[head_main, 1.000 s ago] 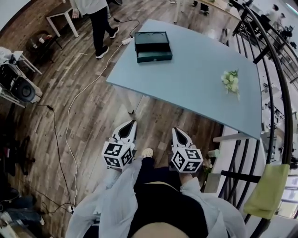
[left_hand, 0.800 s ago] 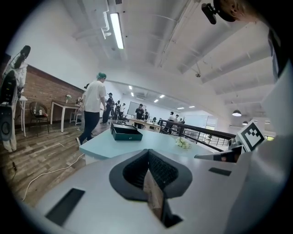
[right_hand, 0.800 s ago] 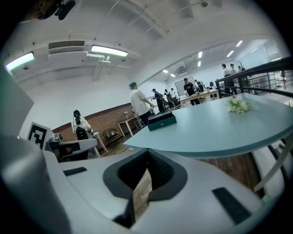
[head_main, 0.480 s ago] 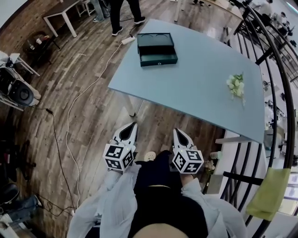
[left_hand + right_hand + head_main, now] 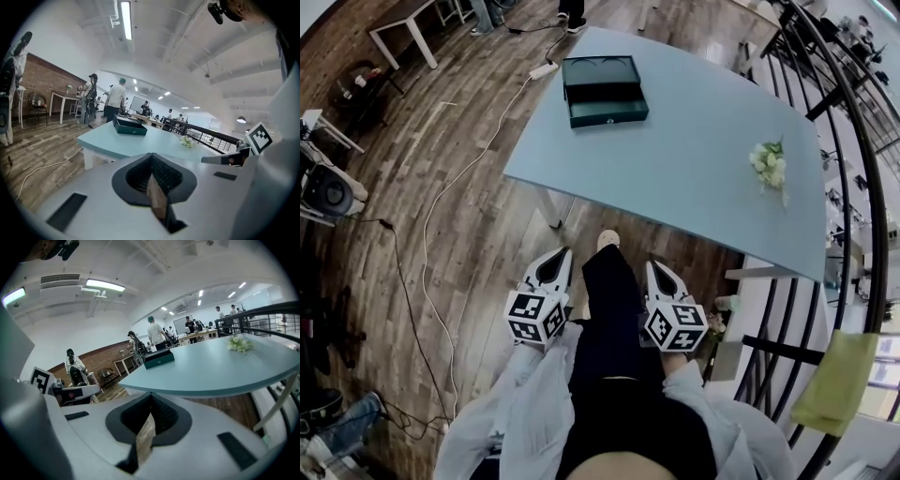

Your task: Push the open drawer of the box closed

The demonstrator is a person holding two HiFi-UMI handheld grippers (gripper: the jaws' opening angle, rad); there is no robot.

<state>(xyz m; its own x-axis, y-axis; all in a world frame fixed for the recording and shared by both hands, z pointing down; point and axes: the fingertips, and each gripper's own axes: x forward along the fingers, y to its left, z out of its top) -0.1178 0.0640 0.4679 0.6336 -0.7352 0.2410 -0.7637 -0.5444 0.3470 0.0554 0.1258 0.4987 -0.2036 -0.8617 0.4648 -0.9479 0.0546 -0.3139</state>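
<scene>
Holding left gripper [image 5: 562,253] and right gripper [image 5: 655,265] low, jaws together, empty, well apart from table [image 5: 703,178] carrying box [image 5: 601,69], drawer [image 5: 607,106] open.

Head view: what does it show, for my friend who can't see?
A dark box, its drawer open, sits far back on a blue table, white flowers to its right. Nearer, a person holds the left gripper and right gripper, both shut and empty, short of the table.

One table [image 5: 694,178], one box [image 5: 602,89], one flower bunch [image 5: 769,164], and two grippers: left gripper [image 5: 561,254], right gripper [image 5: 657,266].
</scene>
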